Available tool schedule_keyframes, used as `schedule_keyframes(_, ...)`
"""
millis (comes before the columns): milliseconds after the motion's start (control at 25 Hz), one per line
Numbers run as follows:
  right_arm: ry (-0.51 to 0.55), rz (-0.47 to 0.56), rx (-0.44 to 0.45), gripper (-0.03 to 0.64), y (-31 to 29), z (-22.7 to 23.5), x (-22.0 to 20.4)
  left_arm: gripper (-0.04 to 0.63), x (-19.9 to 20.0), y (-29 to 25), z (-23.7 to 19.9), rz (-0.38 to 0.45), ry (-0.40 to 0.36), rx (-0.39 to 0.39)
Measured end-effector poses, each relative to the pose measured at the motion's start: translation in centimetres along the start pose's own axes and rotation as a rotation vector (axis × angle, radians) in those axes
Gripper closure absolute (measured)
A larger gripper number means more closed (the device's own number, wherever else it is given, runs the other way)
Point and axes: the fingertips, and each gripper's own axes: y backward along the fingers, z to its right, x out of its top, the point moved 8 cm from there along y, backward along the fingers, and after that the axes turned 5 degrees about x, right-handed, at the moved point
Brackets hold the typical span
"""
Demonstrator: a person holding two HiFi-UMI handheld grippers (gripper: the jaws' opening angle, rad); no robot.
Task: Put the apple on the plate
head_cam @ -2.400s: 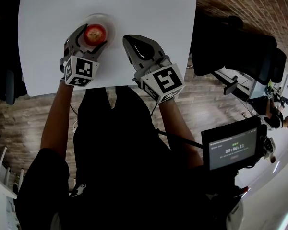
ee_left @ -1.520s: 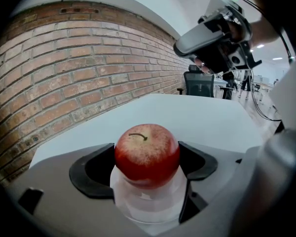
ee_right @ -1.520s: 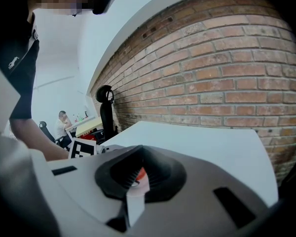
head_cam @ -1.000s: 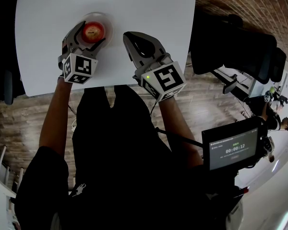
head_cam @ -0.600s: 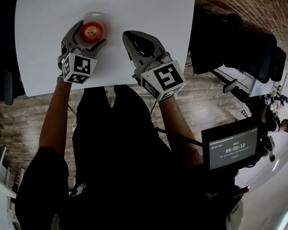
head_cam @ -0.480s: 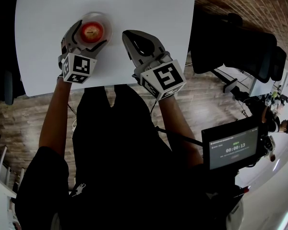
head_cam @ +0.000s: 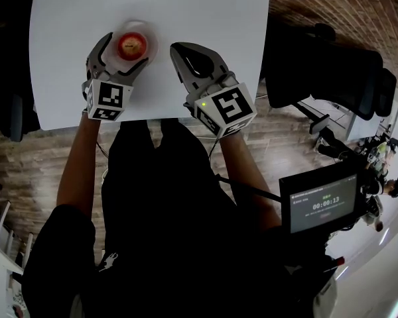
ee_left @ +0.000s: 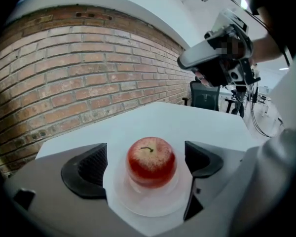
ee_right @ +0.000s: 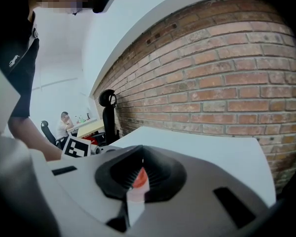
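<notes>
A red apple (head_cam: pixel 131 44) stands stem up on a small clear plate (head_cam: pixel 149 35) near the front left of the white table (head_cam: pixel 205 12). My left gripper (head_cam: pixel 125 50) straddles it; its jaws have just been opening. In the left gripper view the apple (ee_left: pixel 151 161) sits on the plate (ee_left: pixel 148 209) between the two dark pads (ee_left: pixel 91 168), and a gap shows on each side. My right gripper (head_cam: pixel 180 50) rests to the right of the plate with its jaws together. Through the slit of the right gripper (ee_right: pixel 137 181) a sliver of the apple (ee_right: pixel 139 177) shows.
The table's front edge runs just behind both grippers. Black office chairs (head_cam: pixel 331 65) stand to the right over a wood floor. A small screen (head_cam: pixel 322 204) hangs at the person's right side. A brick wall (ee_left: pixel 64 73) lies beyond the table's far edge.
The left jaws have spread apart and come off the apple, which stays on the plate. The right gripper has not moved.
</notes>
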Motion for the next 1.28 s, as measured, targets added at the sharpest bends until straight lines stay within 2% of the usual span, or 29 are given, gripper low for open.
schedule_keyframes(160,0.017,0.015,0.013,0.614,0.0,0.1,0.2,0.125,0.8,0.9,-0.1,0.039,0.005,0.021)
schedule_keyframes(320,0.034,0.032,0.031,0.614,1.3,-1.0,1.5,0.217,2.8,3.6,0.1,0.077,0.019,0.066)
schedule_keyframes(480,0.047,0.071,0.043,0.614,2.1,-2.0,3.0,0.318,4.8,6.1,-0.2,0.077,0.025,0.112)
schedule_keyframes(720,0.087,0.097,0.064,0.614,3.3,-2.2,3.5,0.487,5.8,8.5,0.3,0.1,0.079,0.167)
schedule_keyframes(920,0.101,0.114,0.084,0.614,4.3,-3.2,4.2,0.58,6.1,11.2,0.7,0.092,0.097,0.217)
schedule_keyframes(1280,0.135,0.142,0.108,0.614,6.3,-3.8,4.9,0.588,7.8,14.3,1.8,0.134,0.135,0.299)
